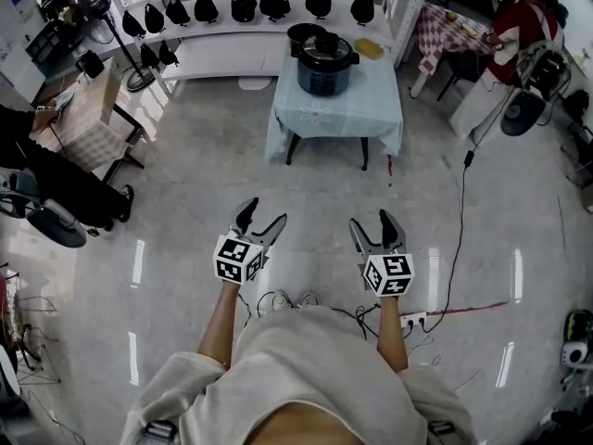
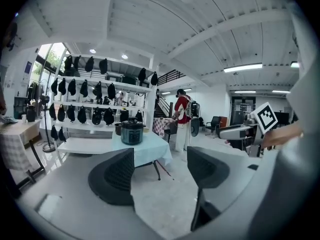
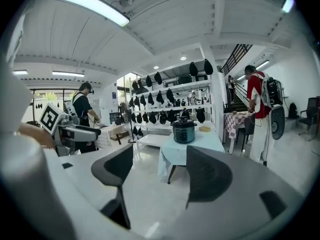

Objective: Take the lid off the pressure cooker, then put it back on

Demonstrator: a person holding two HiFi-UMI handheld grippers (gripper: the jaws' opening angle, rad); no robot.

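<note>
While the cooker [image 1: 324, 65] stands far off with its lid [image 1: 326, 48] on, both grippers hang over bare floor [image 1: 204, 165], close in front of the person holding them [image 1: 306, 369]. The left gripper [image 1: 262, 216] has its jaws spread wide with nothing between them. The right gripper [image 1: 371, 225] is the same, wide and empty.

The floor is pale and glossy and mirrors the strip lights of the white board ceiling [image 2: 175, 29]. One table [image 1: 338, 114] under a light blue cloth stands in the far middle, well apart from the grippers. Three things are on it: the cooker at the middle, one dark pot [image 1: 303, 33] just behind it to the left, and one yellow thing [image 1: 369, 48] at the far right corner.

Behind the table a white rack [image 1: 222, 58] runs along the far side. Its shelves are hung with many small black items, too small to name or count surely.

Two more tables have checked cloths: the left checked table [image 1: 88, 114] and the right checked table [image 1: 445, 28], which is farther off.

Two other people are in the room: a person in dark [image 1: 56, 174] at the left edge and a person in red [image 1: 521, 15] at the far right.

One black cable [image 1: 460, 239] trails over the floor on the right.
</note>
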